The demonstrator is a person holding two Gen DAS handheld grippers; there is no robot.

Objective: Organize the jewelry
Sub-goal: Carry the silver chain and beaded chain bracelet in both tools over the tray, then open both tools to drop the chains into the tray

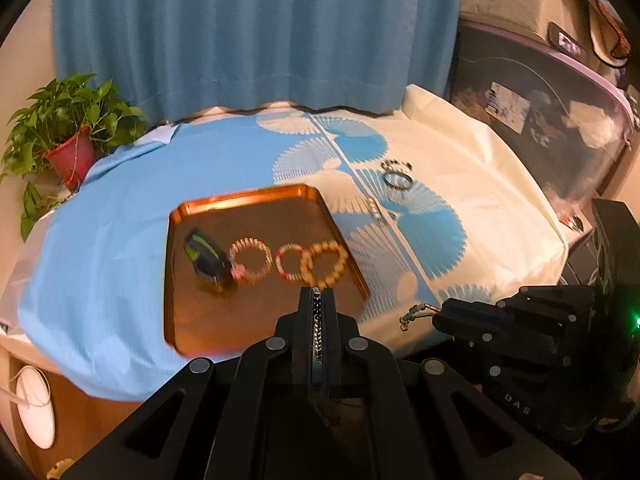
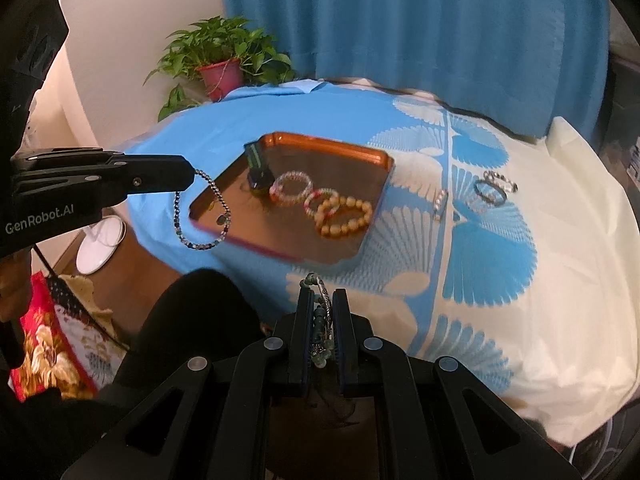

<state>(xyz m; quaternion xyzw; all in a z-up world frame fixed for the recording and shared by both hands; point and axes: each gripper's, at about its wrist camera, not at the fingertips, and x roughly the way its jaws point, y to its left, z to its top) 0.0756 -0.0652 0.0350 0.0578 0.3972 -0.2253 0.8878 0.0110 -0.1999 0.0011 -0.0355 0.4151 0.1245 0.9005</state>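
Note:
A copper tray (image 1: 248, 200) (image 2: 320, 140) lies on the blue cloth. It holds a dark watch (image 1: 204, 256) (image 2: 258, 168), a pale bead bracelet (image 1: 250, 260) (image 2: 291, 188), a red-pink bracelet (image 1: 289, 262) (image 2: 318, 200) and a yellow bead bracelet (image 1: 324, 264) (image 2: 344, 216). My left gripper (image 1: 318, 300) (image 2: 192, 176) is shut on a dark beaded chain bracelet (image 2: 204, 212) that hangs over the tray's near-left corner. My right gripper (image 2: 322, 300) (image 1: 438, 314) is shut on a green-bead and silver bracelet (image 2: 320, 320) (image 1: 416, 312), to the right of the tray's front.
Two silver rings or bangles (image 1: 396, 174) (image 2: 494, 188) and a small pearl clip (image 1: 376, 208) (image 2: 440, 202) lie on the cloth right of the tray. A potted plant (image 1: 68, 136) (image 2: 220, 60) stands at the back left. A blue curtain (image 1: 256, 32) hangs behind.

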